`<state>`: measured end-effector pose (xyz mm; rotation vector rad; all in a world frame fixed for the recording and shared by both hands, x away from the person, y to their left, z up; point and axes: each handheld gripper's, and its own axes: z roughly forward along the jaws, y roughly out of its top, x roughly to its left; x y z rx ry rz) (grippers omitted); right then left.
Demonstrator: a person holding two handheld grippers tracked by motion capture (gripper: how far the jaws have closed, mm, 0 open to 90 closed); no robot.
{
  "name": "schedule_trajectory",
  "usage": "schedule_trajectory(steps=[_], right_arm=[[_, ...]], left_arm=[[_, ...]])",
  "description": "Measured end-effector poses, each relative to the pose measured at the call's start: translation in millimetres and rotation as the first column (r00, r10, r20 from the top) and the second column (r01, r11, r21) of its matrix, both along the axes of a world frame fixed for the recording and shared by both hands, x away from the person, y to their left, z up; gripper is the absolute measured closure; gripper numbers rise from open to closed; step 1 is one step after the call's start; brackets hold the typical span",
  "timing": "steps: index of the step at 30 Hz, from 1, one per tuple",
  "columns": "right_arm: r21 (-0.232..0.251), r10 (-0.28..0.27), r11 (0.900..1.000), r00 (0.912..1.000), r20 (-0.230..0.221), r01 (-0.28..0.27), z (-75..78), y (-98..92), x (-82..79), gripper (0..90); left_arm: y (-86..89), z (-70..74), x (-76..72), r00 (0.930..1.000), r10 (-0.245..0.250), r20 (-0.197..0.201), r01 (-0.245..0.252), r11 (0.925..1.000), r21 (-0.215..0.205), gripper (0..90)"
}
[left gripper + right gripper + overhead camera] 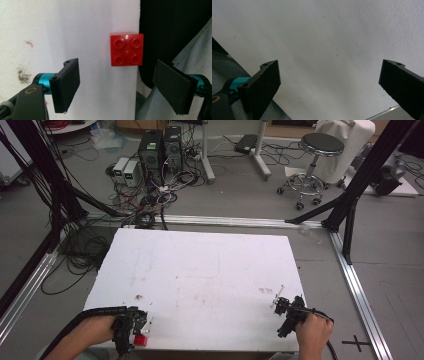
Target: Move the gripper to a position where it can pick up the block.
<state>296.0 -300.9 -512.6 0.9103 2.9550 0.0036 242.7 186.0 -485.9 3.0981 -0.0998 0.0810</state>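
Two grippers and one red brick share a white table (200,270). At far left, the left gripper (131,325) sits at the near edge, jaws spread wide, the four-stud red brick (141,340) lying just ahead of them at the table's rim (its studs are countable from the left gripper view). At right, the right gripper (290,312) hovers over bare tabletop, jaws likewise apart. Beyond: two computer towers (160,147), tangled cables, one stool (312,165)

Even overhead light, soft shadows; white table (200,270) glary, pics slightly soft.
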Motion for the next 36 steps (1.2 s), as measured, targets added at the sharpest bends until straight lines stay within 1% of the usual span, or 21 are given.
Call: schedule_trajectory(steps=[2,7,8,14,17,18,21,24,31,32,36], right_arm=[[0.003,0.004,1.000,1.0000,0.000,-0.004,-0.3,-0.4,0.0,3.0],[0.004,0.002,1.000,1.0000,-0.001,-0.002,-0.6,-0.9,-0.2,2.9],[0.004,0.002,1.000,1.0000,-0.001,-0.002,-0.7,-0.9,-0.2,2.9],[0.005,0.004,1.000,1.0000,-0.001,-0.004,-0.5,-0.7,-0.1,3.0],[0.003,0.005,1.000,1.0000,-0.003,-0.005,-0.7,-1.2,-0.2,2.9],[0.001,0.002,1.000,1.0000,0.000,-0.002,-0.6,-1.4,-0.4,2.9],[0.002,0.002,1.000,1.0000,0.001,-0.002,-0.7,-1.4,-0.4,2.9],[0.006,0.003,1.000,1.0000,-0.003,-0.003,-1.0,-1.5,-0.1,2.9],[0.007,0.003,1.000,1.0000,-0.004,-0.003,-1.0,-1.4,-0.1,3.0],[0.007,0.004,1.000,1.0000,-0.005,-0.004,-0.9,-1.4,-0.2,2.9],[0.010,-0.004,1.000,1.0000,0.000,0.004,0.1,-0.6,-0.4,2.9]], left_arm=[[-1.4,-2.3,-1.2,0.9999,0.001,-0.011,-0.001,1.0000,-0.007,21.9],[-3.6,-7.5,-3.2,0.9999,0.009,-0.013,-0.009,0.9999,-0.005,22.0],[-4.5,-10.0,-3.8,0.9998,0.006,-0.021,-0.006,1.0000,-0.007,22.0],[-7.2,-16.6,-4.1,0.9998,0.002,-0.020,-0.002,1.0000,0.001,22.0],[-7.6,-19.2,-4.4,0.9997,0.005,-0.025,-0.005,1.0000,0.002,22.0],[-8.3,-22.5,-4.2,0.9995,0.003,-0.031,-0.003,1.0000,0.001,22.0],[-8.4,-25.2,-4.3,0.9996,-0.003,-0.028,0.003,1.0000,0.000,22.1],[-9.4,-29.4,-4.3,0.9996,-0.001,-0.029,0.001,0.9999,0.012,22.0],[-10.9,-31.8,-3.4,0.9996,-0.010,-0.025,0.010,0.9998,0.016,22.1],[-10.6,-31.0,-2.7,0.9997,-0.004,-0.025,0.005,0.9999,0.011,22.1],[-10.4,-29.3,-2.8,0.9998,-0.003,-0.020,0.003,0.9999,0.014,22.0]])
